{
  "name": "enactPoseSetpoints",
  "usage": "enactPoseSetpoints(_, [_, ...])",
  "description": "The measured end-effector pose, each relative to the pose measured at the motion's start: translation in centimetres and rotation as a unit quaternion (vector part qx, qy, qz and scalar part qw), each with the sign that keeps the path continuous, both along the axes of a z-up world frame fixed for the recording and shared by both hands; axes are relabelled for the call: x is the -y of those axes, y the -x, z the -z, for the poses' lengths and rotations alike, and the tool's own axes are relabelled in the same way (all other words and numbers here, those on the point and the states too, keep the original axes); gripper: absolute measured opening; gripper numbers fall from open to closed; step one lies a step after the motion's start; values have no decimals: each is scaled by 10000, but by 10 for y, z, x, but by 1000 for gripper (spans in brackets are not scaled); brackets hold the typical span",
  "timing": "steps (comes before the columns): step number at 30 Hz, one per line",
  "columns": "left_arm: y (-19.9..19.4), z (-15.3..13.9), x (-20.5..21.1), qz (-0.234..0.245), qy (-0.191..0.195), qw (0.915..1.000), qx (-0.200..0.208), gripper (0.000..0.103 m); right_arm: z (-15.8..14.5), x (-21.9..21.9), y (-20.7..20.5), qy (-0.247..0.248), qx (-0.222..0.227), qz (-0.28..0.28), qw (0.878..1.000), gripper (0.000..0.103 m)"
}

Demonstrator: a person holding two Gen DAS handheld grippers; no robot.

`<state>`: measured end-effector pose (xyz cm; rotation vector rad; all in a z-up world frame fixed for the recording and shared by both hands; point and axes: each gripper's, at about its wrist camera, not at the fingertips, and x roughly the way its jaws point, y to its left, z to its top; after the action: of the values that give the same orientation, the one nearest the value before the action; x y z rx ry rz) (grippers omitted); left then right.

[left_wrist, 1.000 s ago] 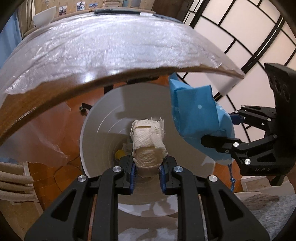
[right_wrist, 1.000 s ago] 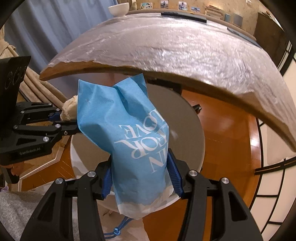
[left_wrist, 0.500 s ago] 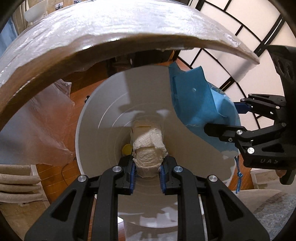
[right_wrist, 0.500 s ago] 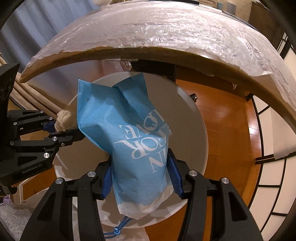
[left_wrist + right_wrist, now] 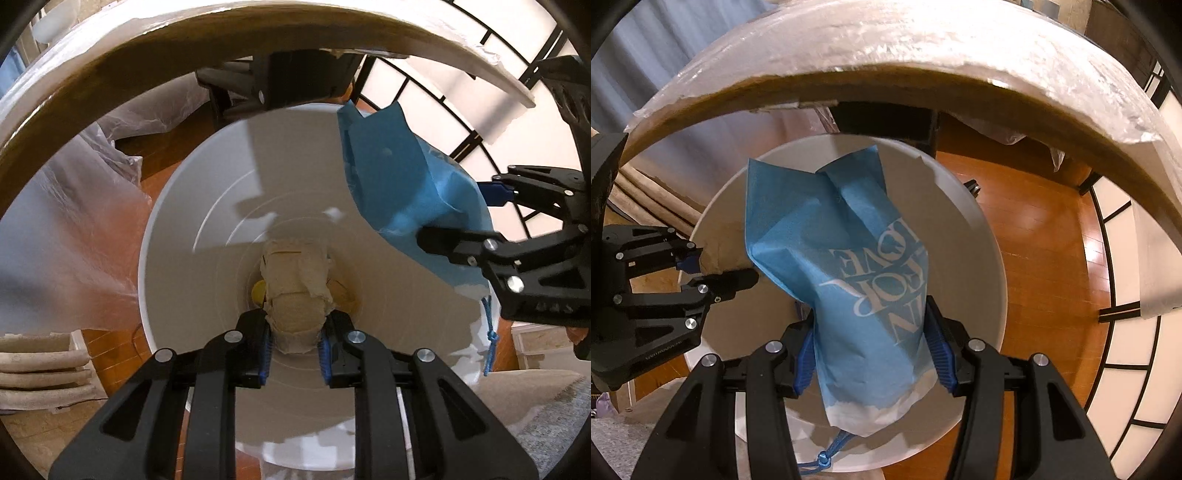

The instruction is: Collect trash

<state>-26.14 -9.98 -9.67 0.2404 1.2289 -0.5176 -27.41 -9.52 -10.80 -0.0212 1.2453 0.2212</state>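
My left gripper (image 5: 294, 341) is shut on a crumpled beige paper towel (image 5: 295, 284) and holds it over the mouth of a white round trash bin (image 5: 177, 236). A small yellow item (image 5: 258, 291) lies at the bin's bottom. My right gripper (image 5: 873, 349) is shut on a blue paper bag with white lettering (image 5: 849, 266), held over the same bin (image 5: 982, 280). The bag also shows in the left wrist view (image 5: 399, 184), at the bin's right rim. The left gripper (image 5: 716, 273) shows at the left of the right wrist view.
A wooden table edge covered in plastic film (image 5: 184, 48) arches just above the bin; it also shows in the right wrist view (image 5: 923, 62). Orange wood floor (image 5: 1034, 240) surrounds the bin. Folded beige fabric (image 5: 40, 369) lies at left, panelled screens (image 5: 1126, 332) at right.
Both grippers have moved down and forward beneath the table edge, closer over the bin's mouth. The paper towel and blue bag stay gripped.
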Motion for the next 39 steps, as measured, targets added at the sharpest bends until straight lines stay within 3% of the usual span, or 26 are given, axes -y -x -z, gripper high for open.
enactPoseSetpoints(1, [-1, 0, 1, -50, -58, 10000, 11, 46, -2, 1, 1, 44, 50, 25, 10000, 76])
enactPoseSetpoints(2, [-2, 1, 1, -112, -80, 9999, 48, 68, -5, 2, 3, 125, 146, 82, 9998, 86])
enactPoseSetpoints(3, [-2, -2, -1, -170, -3, 9998, 129, 70, -10, 4, 6, 158, 250, 118, 9995, 92])
enactPoseSetpoints(8, [1, -21, -13, -324, 232, 9992, 100, 70, -36, 9, 15, 229, 528, 100, 9983, 92])
enactPoseSetpoints(11, [8, -60, -21, -307, 667, 9969, 285, 70, -73, 10, 22, 17, 864, 48, 9962, 92])
enactPoseSetpoints(12, [11, -75, -23, -288, 805, 9956, 386, 74, -91, 12, 22, -74, 1076, 33, 9942, 92])
enactPoseSetpoints(15, [5, -126, -33, -378, 1136, 9871, 1067, 99, -127, 17, 11, -55, 1619, 151, 9867, 99])
enactPoseSetpoints(16, [-5, -144, -39, -521, 1149, 9811, 1466, 101, -139, 22, 0, -2, 1831, 247, 9828, 99])
enactPoseSetpoints(19, [-48, -162, -53, -992, 981, 9716, 1913, 101, -149, 38, -38, 257, 2019, 595, 9773, 99])
enactPoseSetpoints(23, [-115, -157, -67, -1633, 809, 9663, 1818, 101, -147, 73, -101, 546, 2103, 1097, 9699, 99])
enactPoseSetpoints(28, [-186, -131, -89, -2145, 534, 9625, 1575, 101, -130, 115, -166, 797, 1907, 1507, 9667, 98])
enactPoseSetpoints(32, [-223, -118, -98, -2366, 306, 9598, 1479, 101, -116, 142, -211, 880, 1735, 1731, 9655, 98])
enactPoseSetpoints(39, [-250, -101, -98, -2553, -154, 9555, 1468, 101, -100, 167, -235, 998, 1533, 1916, 9643, 98])
